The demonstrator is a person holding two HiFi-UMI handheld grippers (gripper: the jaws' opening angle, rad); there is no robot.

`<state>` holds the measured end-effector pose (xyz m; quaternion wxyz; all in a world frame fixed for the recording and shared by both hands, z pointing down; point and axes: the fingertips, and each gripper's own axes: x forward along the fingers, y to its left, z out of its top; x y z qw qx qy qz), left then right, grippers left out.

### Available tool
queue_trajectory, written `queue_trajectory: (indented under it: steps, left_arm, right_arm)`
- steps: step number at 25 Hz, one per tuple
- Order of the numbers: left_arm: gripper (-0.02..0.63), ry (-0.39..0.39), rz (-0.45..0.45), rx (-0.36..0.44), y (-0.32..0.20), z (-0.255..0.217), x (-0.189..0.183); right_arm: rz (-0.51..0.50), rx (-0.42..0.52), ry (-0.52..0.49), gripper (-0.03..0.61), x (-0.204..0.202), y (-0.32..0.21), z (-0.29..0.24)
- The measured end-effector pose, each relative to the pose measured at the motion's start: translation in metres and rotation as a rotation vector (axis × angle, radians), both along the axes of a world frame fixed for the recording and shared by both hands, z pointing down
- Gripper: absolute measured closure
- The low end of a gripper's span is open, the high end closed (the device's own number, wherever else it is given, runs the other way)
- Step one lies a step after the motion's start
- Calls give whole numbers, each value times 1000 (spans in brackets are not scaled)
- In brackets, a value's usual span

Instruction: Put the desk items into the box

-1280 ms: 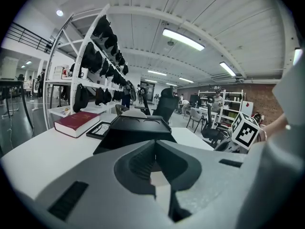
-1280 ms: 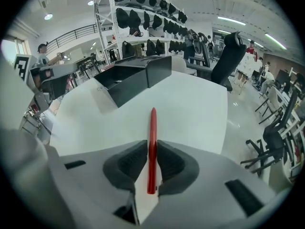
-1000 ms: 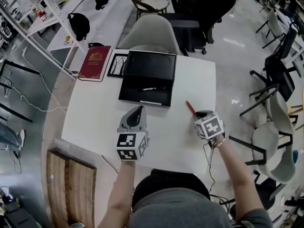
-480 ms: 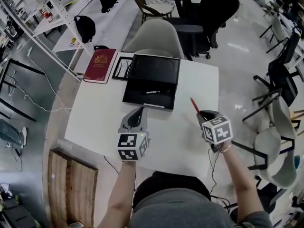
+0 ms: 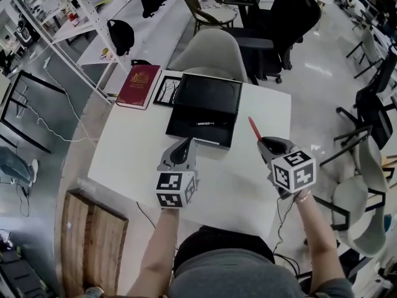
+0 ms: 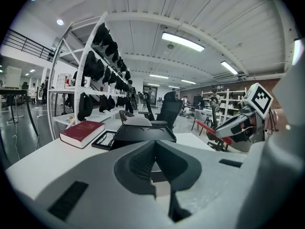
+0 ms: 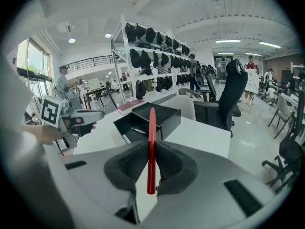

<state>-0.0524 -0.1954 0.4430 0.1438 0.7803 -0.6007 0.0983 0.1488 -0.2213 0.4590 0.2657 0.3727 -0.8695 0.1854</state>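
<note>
An open black box [image 5: 201, 112] stands at the far middle of the white table [image 5: 136, 160], its lid raised at the back; a dark pen [image 5: 207, 123] lies in its tray. My right gripper [image 5: 263, 142] is shut on a red pen [image 5: 253, 128] and holds it above the table, right of the box, with the tip pointing toward the box. In the right gripper view the red pen [image 7: 152, 123] sticks out between the jaws toward the box [image 7: 147, 120]. My left gripper [image 5: 185, 144] rests near the box's front with its jaws shut and nothing between them [image 6: 155, 142].
A dark red book [image 5: 138, 85] and a black framed picture [image 5: 165, 90] lie left of the box. A grey chair [image 5: 214, 51] stands behind the table, black office chairs beyond. A wooden board [image 5: 93, 241] is at the lower left; shelves with bags stand to the left.
My right gripper has risen from near the tabletop with the red pen held in it. The left gripper has stayed in place.
</note>
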Motion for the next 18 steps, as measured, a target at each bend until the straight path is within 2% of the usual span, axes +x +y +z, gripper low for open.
queue_trajectory:
  steps: [10,18]
  left_arm:
    - [606,-19,-48,24,1,-10,-7]
    - [606,-44,-111,36,15,-20,-19]
  right_arm:
    - [-76,111,-85,526,-24,-10,-52]
    - [-156,137,-125,526,-46,-11,-66]
